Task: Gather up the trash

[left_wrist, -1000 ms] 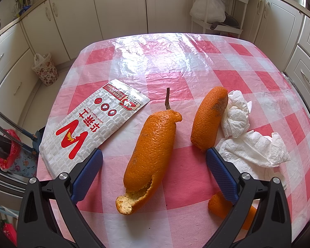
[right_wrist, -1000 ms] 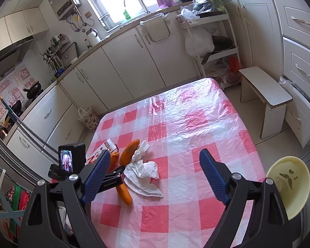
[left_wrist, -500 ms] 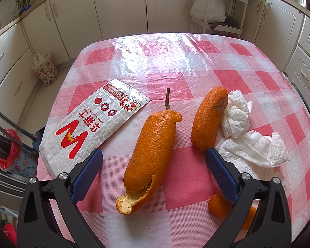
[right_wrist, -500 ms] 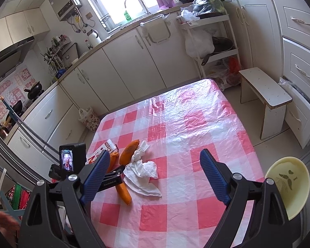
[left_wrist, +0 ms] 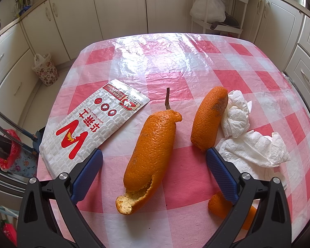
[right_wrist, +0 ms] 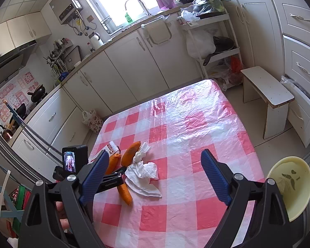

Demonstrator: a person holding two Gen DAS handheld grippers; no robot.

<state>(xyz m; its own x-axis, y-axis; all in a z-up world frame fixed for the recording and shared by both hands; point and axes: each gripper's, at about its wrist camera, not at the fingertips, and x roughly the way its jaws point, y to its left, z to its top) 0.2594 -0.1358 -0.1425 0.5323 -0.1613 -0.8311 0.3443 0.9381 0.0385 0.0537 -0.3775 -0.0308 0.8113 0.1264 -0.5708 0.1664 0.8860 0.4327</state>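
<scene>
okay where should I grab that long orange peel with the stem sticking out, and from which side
Grip the stemmed orange peel across its narrow width at mid-body, coming down from above. It lies flat and lengthwise between the open left gripper, so the fingers already flank it. Avoid the torn near end, which would likely crumple, and the thin stem.

In the left wrist view, a third orange peel piece (left_wrist: 218, 205) is partly hidden behind the left gripper's (left_wrist: 154, 155) right finger. The crumpled tissue (left_wrist: 252, 150) is partly covered there too. From the right wrist, the snack wrapper (right_wrist: 111, 146) is mostly hidden behind a blue finger of the right gripper (right_wrist: 155, 155), its print unreadable.
</scene>
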